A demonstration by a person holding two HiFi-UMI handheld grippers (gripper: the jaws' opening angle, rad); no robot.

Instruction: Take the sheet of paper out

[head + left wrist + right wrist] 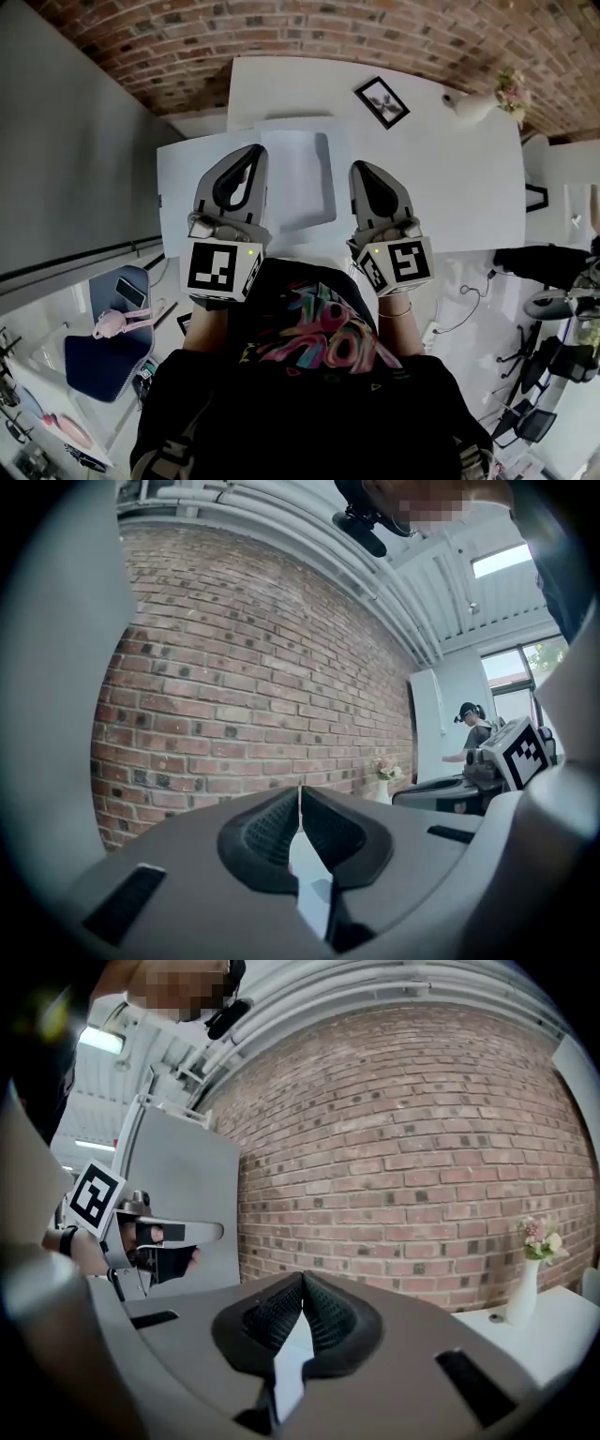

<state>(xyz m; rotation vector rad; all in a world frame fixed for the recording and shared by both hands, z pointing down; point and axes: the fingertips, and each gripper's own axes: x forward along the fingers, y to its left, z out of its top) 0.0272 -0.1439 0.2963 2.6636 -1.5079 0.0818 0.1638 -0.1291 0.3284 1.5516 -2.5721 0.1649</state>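
Observation:
On the white table (450, 178) lies a pale, glossy sleeve with a sheet of paper (302, 178) in it, on top of larger white sheets (183, 173). My left gripper (251, 152) hovers over the sleeve's left edge, and my right gripper (360, 169) is just right of the sleeve. Both are held close to the person's body and point toward the brick wall. In the left gripper view the left gripper (300, 791) has its pads pressed together with nothing between them. The right gripper (303, 1281) in its own view is likewise shut and empty.
A framed picture (382, 101) and a white vase of flowers (483, 101) stand at the table's far side by the brick wall. A blue chair (108, 349) is at the lower left. Office chairs and cables lie to the right. Another person (473, 735) stands far off.

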